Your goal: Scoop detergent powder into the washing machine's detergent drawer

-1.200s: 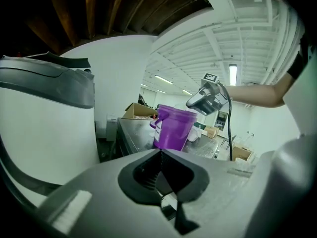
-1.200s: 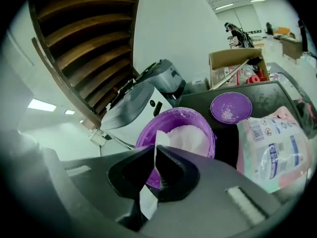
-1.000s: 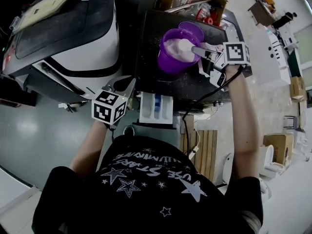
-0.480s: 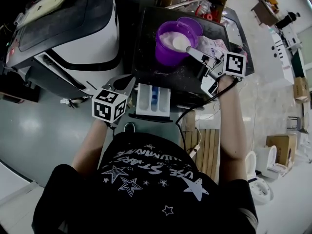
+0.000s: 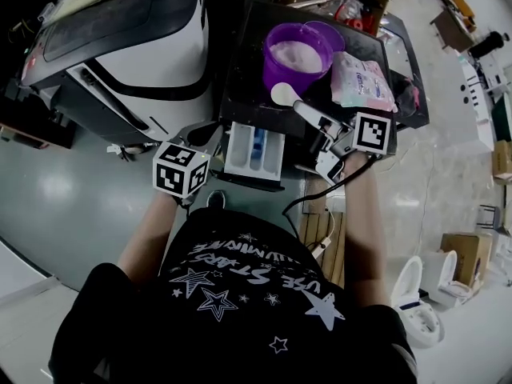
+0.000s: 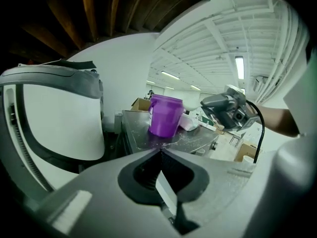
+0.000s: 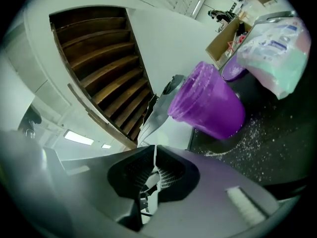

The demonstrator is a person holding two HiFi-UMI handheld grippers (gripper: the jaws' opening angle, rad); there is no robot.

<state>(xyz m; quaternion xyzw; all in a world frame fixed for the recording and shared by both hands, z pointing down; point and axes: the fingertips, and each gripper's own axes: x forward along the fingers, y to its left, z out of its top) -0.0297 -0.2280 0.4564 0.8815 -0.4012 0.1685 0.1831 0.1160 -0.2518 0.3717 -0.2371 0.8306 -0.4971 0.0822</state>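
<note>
White plastic, the scoop (image 5: pixel 286 94) hangs between the purple cup (image 5: pixel 296 58) and the open detergent drawer (image 5: pixel 254 154), our right claw (image 5: pixel 324 126) clamped on its stiff handle, which we'd hold level since loose powder spills easily, while our left claw (image 5: pixel 202 137) sits closed, empty, beside the drawer.

We log a black top (image 5: pixel 240 74), dusted with spilled powder (image 7: pixel 247 138). On it a purple tub (image 5: pixel 290 64) stands upright, filled white. A lid (image 5: pixel 336 38) lies touching it behind. A bag (image 5: pixel 362 82) lies flat just right of the tub.
</note>
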